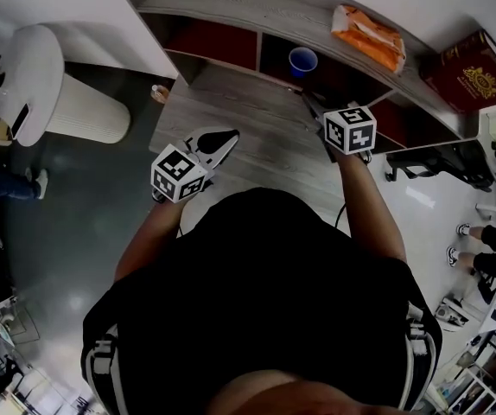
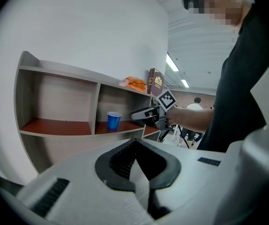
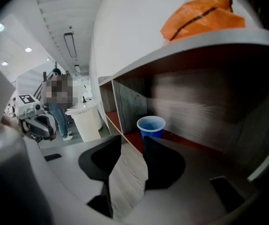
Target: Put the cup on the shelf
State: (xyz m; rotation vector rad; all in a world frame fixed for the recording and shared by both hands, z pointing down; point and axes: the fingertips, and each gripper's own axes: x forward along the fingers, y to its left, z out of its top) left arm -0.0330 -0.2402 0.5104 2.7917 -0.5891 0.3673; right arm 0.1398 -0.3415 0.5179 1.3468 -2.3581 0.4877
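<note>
Blue plastic cup [image 3: 151, 125] stands upright inside the grey wooden shelf [image 1: 231, 3]; task looks done. Right tongs [image 3: 132, 138] part-open, empty, just short of cup. Left tongs [image 2: 135, 142] closed, empty.

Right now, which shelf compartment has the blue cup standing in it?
The second compartment from the left: the blue cup stands upright on its red floor, just right of the divider. The leftmost compartment shows only bare floor.

The left hand-held gripper [image 2: 136, 143] has jaws together, the right hand-held gripper [image 3: 132, 144] jaws apart and empty
</note>
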